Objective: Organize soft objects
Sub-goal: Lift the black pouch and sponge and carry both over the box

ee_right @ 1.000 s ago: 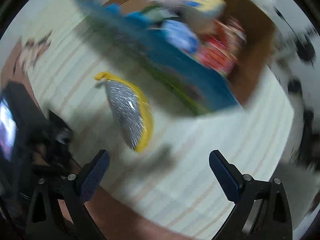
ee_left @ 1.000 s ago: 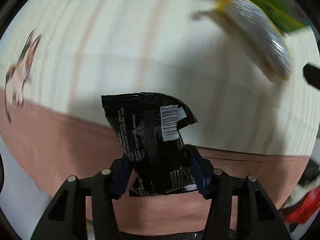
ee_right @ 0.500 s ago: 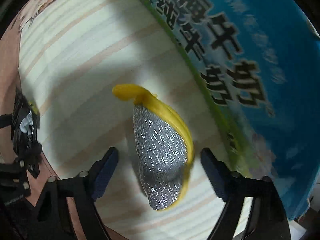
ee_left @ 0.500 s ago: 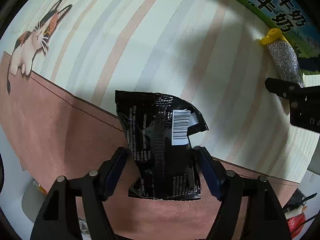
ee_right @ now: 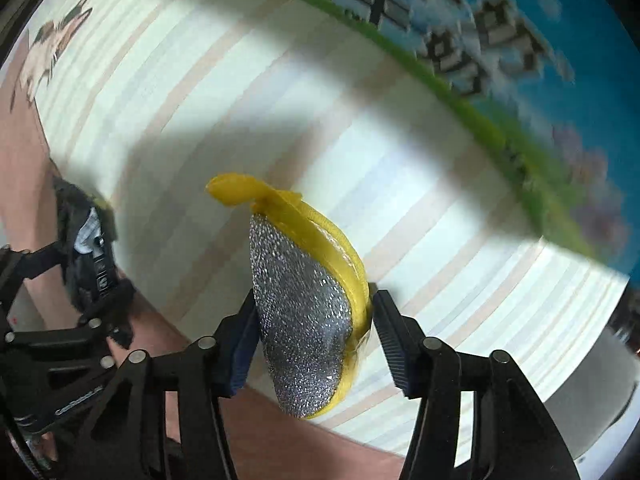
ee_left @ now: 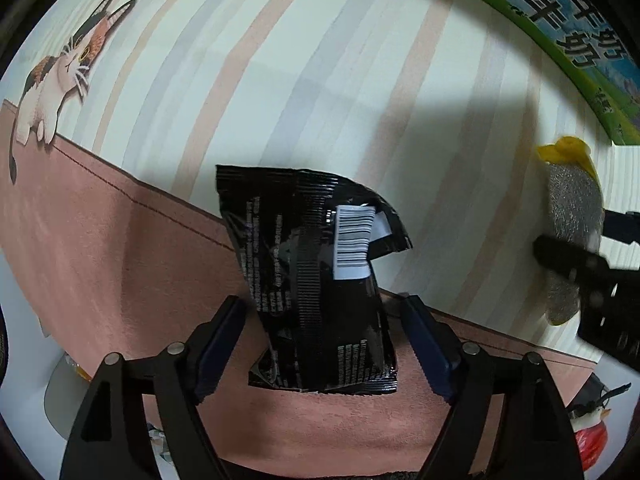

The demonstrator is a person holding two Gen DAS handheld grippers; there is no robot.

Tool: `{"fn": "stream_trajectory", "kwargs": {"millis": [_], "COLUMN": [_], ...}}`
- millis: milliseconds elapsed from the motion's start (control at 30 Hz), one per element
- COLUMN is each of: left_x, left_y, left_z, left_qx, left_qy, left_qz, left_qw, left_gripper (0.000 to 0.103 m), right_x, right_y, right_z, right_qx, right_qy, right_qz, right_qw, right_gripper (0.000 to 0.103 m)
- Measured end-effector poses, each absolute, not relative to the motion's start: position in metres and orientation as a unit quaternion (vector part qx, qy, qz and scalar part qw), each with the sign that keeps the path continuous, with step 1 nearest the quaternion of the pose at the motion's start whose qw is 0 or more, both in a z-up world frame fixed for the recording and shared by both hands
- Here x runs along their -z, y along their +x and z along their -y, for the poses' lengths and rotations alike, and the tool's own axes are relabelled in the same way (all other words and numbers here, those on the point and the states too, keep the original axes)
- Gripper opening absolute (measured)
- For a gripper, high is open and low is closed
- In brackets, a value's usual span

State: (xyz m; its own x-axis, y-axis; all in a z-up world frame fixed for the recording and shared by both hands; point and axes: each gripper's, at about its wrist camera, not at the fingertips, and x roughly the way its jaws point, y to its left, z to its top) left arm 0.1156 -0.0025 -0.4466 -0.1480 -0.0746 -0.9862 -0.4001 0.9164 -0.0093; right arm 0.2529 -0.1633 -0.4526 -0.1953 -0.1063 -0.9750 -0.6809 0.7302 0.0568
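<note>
A black snack packet [ee_left: 316, 280] with a white barcode label lies on the mat between the fingers of my left gripper [ee_left: 324, 344]. The jaws stand open, with gaps on both sides of the packet. A yellow and silver scrubbing sponge [ee_right: 308, 312] lies on the striped cloth between the fingers of my right gripper [ee_right: 314, 340]. The pads are touching its sides. The sponge [ee_left: 572, 236] and my right gripper's fingers [ee_left: 576, 264] also show at the right edge of the left wrist view.
A blue and green printed box [ee_right: 500, 48] stands just behind the sponge. The striped cloth [ee_left: 280, 80] has a cat picture [ee_left: 60, 84] at its left. A pink mat [ee_left: 100, 260] lies at the front. A red and white toy [ee_left: 592, 432] sits at lower right.
My left gripper has opened and let go of the black packet, which now lies on the mat. My right gripper has moved in around the sponge and closed onto its sides.
</note>
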Motion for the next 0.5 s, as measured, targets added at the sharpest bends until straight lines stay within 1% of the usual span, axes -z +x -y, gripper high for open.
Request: {"fn": "stream_trajectory", "kwargs": {"millis": [33, 67, 100, 133, 167, 267, 300, 333, 367, 400, 500], "left_x": [0.446, 0.446, 0.446, 0.443, 0.441, 0.441, 0.441, 0.441, 0.441, 0.443, 0.443], "left_y": [0.115, 0.118, 0.118, 0.119, 0.120, 0.121, 0.121, 0.120, 0.120, 0.119, 0.121], "left_z": [0.004, 0.010, 0.017, 0.021, 0.022, 0.025, 0.026, 0.024, 0.023, 0.017, 0.002], "left_qx": [-0.125, -0.123, -0.122, -0.120, -0.117, -0.111, -0.110, -0.111, -0.111, -0.111, -0.111], "left_qy": [-0.154, -0.151, -0.147, -0.143, -0.139, -0.128, -0.130, -0.135, -0.139, -0.142, -0.148], "left_qz": [-0.747, -0.746, -0.745, -0.741, -0.739, -0.742, -0.742, -0.741, -0.742, -0.742, -0.741], "left_qw": [0.634, 0.637, 0.640, 0.645, 0.648, 0.649, 0.649, 0.648, 0.647, 0.646, 0.646], "left_gripper": [0.079, 0.074, 0.065, 0.059, 0.046, 0.045, 0.044, 0.044, 0.044, 0.043, 0.042], "right_x": [0.453, 0.454, 0.455, 0.456, 0.455, 0.452, 0.451, 0.450, 0.449, 0.450, 0.446], "right_y": [0.250, 0.249, 0.248, 0.246, 0.246, 0.235, 0.224, 0.216, 0.223, 0.224, 0.225], "right_z": [0.168, 0.173, 0.176, 0.181, 0.184, 0.205, 0.208, 0.214, 0.237, 0.246, 0.265], "right_qx": [-0.247, -0.243, -0.239, -0.234, -0.231, -0.211, -0.201, -0.193, -0.194, -0.197, -0.193], "right_qy": [-0.261, -0.254, -0.249, -0.241, -0.234, -0.203, -0.197, -0.198, -0.183, -0.150, -0.108], "right_qz": [-0.734, -0.737, -0.740, -0.744, -0.743, -0.750, -0.749, -0.746, -0.748, -0.761, -0.770], "right_qw": [0.576, 0.577, 0.577, 0.578, 0.583, 0.593, 0.600, 0.606, 0.607, 0.600, 0.598], "right_gripper": [0.071, 0.071, 0.071, 0.072, 0.072, 0.071, 0.065, 0.056, 0.056, 0.055, 0.053]}}
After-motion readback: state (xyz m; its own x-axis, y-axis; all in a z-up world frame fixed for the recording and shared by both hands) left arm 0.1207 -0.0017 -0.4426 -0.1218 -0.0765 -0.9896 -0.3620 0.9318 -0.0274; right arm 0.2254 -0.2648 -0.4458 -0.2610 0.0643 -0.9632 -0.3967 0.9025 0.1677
